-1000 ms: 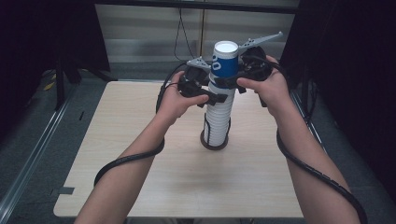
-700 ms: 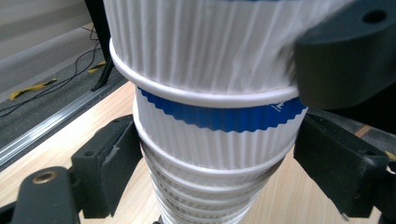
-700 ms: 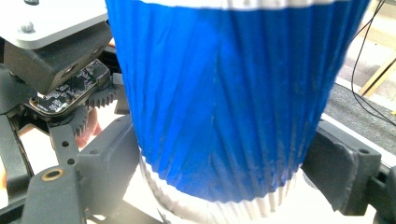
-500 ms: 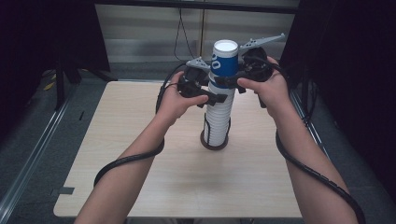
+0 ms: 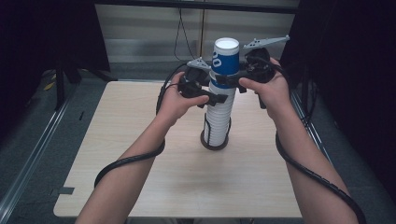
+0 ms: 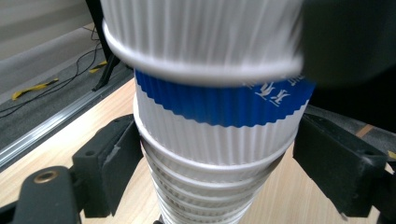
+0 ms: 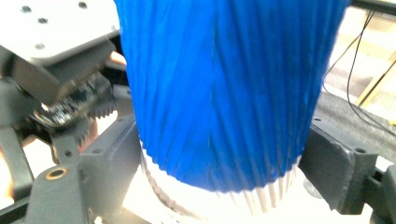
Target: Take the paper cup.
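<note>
1. Against the earlier frames: little has changed. Both hands sit where they were, high on the stack (image 5: 218, 112). The top cup (image 5: 225, 56) stands at the same height, still seated on the stack.
2. Stack: ribbed white paper cups, nested, rising from a dark round base (image 5: 215, 140) near mid-table (image 5: 140, 177). Long axis upright, leaning slightly away from the camera in the high view.
3. Top cup: blue band with white print, open white mouth facing up, narrow end down into the cups below.
4. Left gripper (image 6: 215, 163): comes in from the stack's left, below the blue band. Its jaws flank a white cup under the band, one on each side. The left jaw lies against the ribbed wall; at the right jaw a contact is unclear. A firm clamp cannot be told.
5. Right gripper (image 7: 219, 163): comes in from the stack's right, higher up, level with the top cup. Its jaws flank the lower edge of the blue band, close to the wall on both sides; whether they press, cannot tell.
6. The two grippers sit on opposite sides of the stack, right above left.
</note>
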`<state>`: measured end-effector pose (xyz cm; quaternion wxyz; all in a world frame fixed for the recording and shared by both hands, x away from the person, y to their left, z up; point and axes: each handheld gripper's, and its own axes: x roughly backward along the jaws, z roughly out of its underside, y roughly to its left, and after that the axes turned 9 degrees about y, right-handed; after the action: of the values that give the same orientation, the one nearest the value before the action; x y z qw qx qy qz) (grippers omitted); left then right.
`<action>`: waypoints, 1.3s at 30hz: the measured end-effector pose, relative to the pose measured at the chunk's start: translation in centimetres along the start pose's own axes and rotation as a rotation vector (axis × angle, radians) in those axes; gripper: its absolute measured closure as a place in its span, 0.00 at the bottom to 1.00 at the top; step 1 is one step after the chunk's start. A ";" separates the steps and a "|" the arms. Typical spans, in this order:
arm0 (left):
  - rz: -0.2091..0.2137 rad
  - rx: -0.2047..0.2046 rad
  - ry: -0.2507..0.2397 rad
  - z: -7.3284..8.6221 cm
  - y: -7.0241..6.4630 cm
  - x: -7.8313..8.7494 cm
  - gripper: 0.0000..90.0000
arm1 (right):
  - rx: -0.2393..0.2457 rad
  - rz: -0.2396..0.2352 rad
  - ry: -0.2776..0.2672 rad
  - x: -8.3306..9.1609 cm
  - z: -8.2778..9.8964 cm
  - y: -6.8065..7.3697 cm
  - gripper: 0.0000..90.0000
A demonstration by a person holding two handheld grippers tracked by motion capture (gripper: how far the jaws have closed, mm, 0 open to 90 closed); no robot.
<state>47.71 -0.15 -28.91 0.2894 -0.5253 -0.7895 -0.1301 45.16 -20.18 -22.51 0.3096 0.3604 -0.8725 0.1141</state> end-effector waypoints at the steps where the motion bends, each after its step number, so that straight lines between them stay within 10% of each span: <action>1: -0.001 0.001 -0.002 0.0 0.0 0.0 0.17 | -0.001 -0.001 -0.006 0.1 -0.1 0.0 0.21; 39: 0.006 0.003 -0.001 0.2 0.2 0.1 0.18 | 0.016 0.027 -0.005 -0.1 0.0 0.3 0.19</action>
<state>47.79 0.11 -29.00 0.2899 -0.5275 -0.7883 -0.1278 45.02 -19.89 -22.61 0.3030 0.3515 -0.8770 0.1246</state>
